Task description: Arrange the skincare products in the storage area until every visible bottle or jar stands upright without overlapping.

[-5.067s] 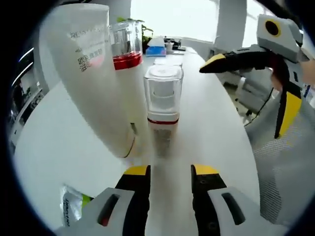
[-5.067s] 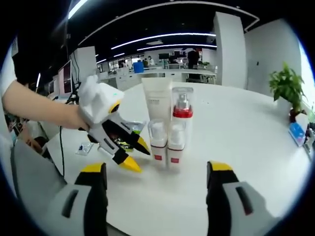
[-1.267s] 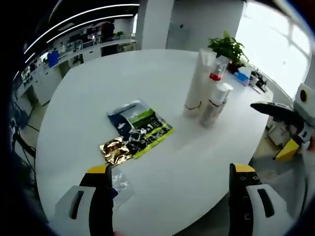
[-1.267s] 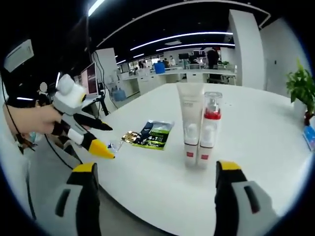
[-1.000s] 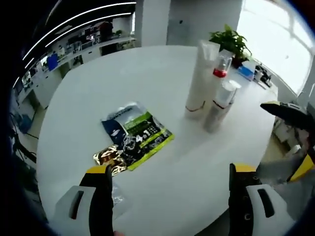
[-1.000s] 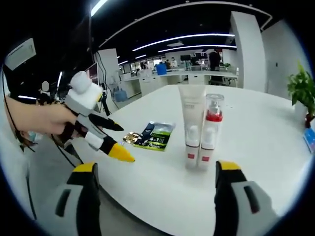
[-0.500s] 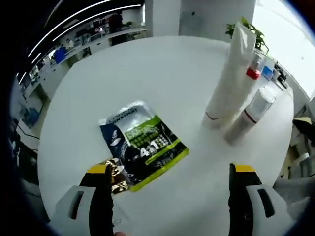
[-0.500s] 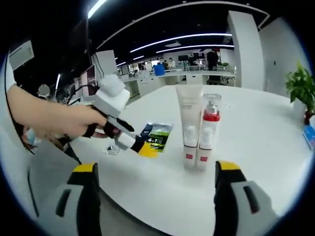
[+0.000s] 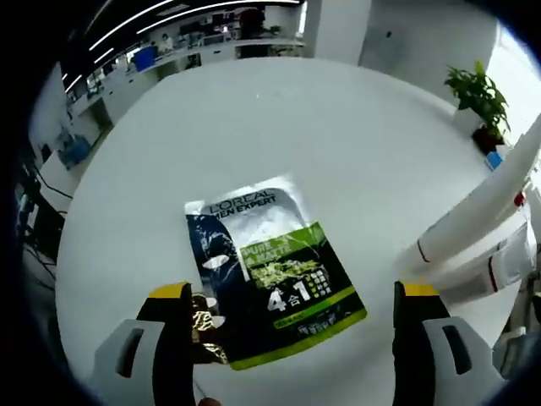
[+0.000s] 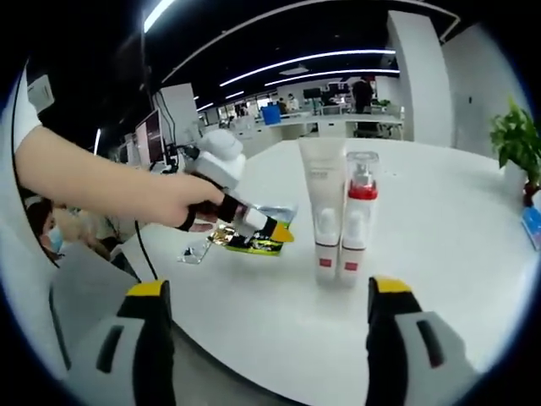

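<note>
Round white table (image 9: 254,118) amid open-plan office

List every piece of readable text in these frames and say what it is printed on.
"L'OREAL MEN EXPERT": top of the sachet.
"4 合 1": sachet's green panel; the lines above it are too blurred.
White tube: print too small to read.
Gold packet: no legible text.

My left gripper view is looking steeply down, close over the green sachet (image 9: 275,292) on the white table (image 9: 254,118). My right gripper view is facing level across it from farther back, sharing the sachet (image 10: 258,233) and white tube (image 10: 322,211).
</note>
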The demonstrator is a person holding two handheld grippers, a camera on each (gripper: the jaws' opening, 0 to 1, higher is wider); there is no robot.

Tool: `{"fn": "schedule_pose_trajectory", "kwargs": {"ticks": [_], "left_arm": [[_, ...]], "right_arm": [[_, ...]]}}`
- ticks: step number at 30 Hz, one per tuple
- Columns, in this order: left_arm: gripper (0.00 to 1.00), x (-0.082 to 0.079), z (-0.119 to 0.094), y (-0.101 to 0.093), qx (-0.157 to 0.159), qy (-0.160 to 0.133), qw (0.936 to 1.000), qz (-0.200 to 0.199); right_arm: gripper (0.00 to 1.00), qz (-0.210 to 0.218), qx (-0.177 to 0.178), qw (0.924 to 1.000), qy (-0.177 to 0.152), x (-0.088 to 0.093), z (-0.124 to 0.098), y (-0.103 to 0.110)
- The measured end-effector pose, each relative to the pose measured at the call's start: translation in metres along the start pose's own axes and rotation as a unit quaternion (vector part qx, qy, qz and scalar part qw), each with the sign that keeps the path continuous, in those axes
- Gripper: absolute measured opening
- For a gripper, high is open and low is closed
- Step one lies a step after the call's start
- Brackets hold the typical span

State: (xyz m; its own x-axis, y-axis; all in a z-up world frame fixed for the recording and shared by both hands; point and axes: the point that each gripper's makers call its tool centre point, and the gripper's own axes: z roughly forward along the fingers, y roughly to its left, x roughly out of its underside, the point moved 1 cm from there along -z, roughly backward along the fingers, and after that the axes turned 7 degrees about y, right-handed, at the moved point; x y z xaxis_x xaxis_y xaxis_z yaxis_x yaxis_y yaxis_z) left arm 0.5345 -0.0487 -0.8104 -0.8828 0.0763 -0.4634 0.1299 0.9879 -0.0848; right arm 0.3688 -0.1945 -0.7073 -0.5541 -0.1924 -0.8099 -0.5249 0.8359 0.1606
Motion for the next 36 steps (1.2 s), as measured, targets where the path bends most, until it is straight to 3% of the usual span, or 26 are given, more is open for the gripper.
{"fn": "schedule_pose_trajectory", "kwargs": {"ticks": [9,16,19,20,24,26,36], "left_arm": [[0.97,-0.005,0.009,0.0,-0.02,0.011,0.9993,-0.029],[0.96,-0.005,0.014,0.003,-0.035,0.014,0.999,-0.024],[0.89,-0.003,0.013,0.011,-0.056,0.007,0.9983,-0.014],[0.88,-0.005,0.015,0.008,-0.046,-0.004,0.9986,-0.026],[0.86,-0.003,0.012,0.012,-0.049,-0.015,0.9986,-0.014],[0.8,-0.006,0.01,0.012,-0.044,-0.022,0.9988,-0.006],[0.66,-0.004,0.007,0.005,-0.03,-0.018,0.9992,0.021]], "right_arm": [[0.96,0.012,0.004,0.9999,0.003,0.002,0.001,-0.004],[0.96,0.016,0.007,0.9998,0.005,0.002,0.001,-0.005],[0.95,0.016,0.008,0.9998,0.007,0.003,0.002,-0.005],[0.95,0.016,0.008,0.9998,0.008,0.003,0.002,-0.005],[0.95,0.015,0.008,0.9998,0.009,0.003,0.002,-0.005],[0.95,0.015,0.008,0.9998,0.009,0.004,0.002,-0.005],[0.94,0.015,0.01,0.9998,0.008,0.003,0.001,-0.006]]}}
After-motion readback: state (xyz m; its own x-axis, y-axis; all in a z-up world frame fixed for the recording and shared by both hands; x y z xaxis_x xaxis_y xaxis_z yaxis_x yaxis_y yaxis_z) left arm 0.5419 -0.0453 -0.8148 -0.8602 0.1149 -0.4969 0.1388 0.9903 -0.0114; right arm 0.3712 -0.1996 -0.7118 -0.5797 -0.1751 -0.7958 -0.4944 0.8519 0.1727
